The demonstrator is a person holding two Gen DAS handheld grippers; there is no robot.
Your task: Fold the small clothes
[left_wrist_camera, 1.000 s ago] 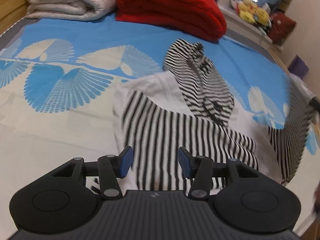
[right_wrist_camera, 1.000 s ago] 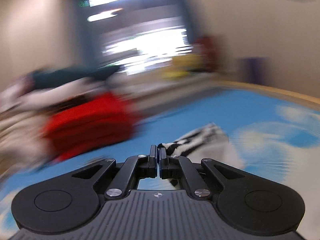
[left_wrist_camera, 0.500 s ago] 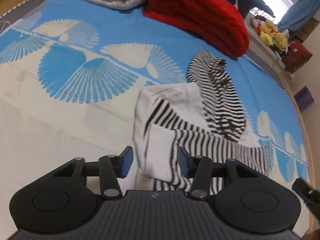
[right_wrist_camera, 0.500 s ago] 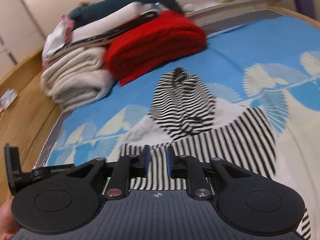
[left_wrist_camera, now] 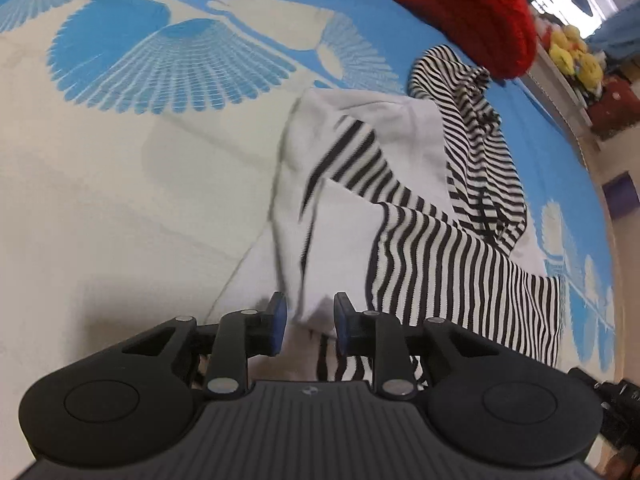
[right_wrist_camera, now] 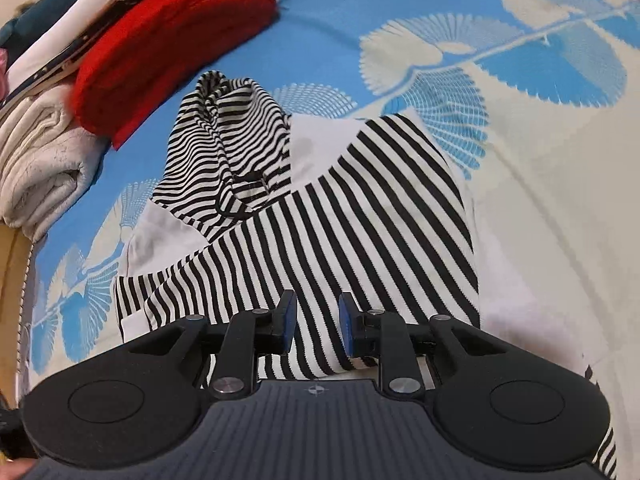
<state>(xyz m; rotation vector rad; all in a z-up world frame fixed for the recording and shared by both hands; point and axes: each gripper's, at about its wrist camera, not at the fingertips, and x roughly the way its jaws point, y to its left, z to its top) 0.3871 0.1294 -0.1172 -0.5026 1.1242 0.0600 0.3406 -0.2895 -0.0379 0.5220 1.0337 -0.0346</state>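
Left gripper [left_wrist_camera: 307,322]: jaws parted by a moderate gap, blue pads either side of a raised white fold, not pinching it.
Striped garment [left_wrist_camera: 436,256]: left wrist view, spread from 12 to 3 o'clock of the pads, on the bedspread [left_wrist_camera: 120,168]; striped sleeve across white body, hood at 1 o'clock.
Red blanket [left_wrist_camera: 460,4]: 1 o'clock, just beyond the hood.
Plush toys [left_wrist_camera: 576,54]: far 2 o'clock, on a ledge.

Right gripper [right_wrist_camera: 318,328]: jaws parted by a narrow-to-moderate gap, low over striped fabric, gripping nothing.
Striped garment [right_wrist_camera: 320,216]: right wrist view, 10 to 1 o'clock of the pads; hood at 11 o'clock.
Red blanket [right_wrist_camera: 160,44]: 10 o'clock, beside a folded cream blanket [right_wrist_camera: 40,160].
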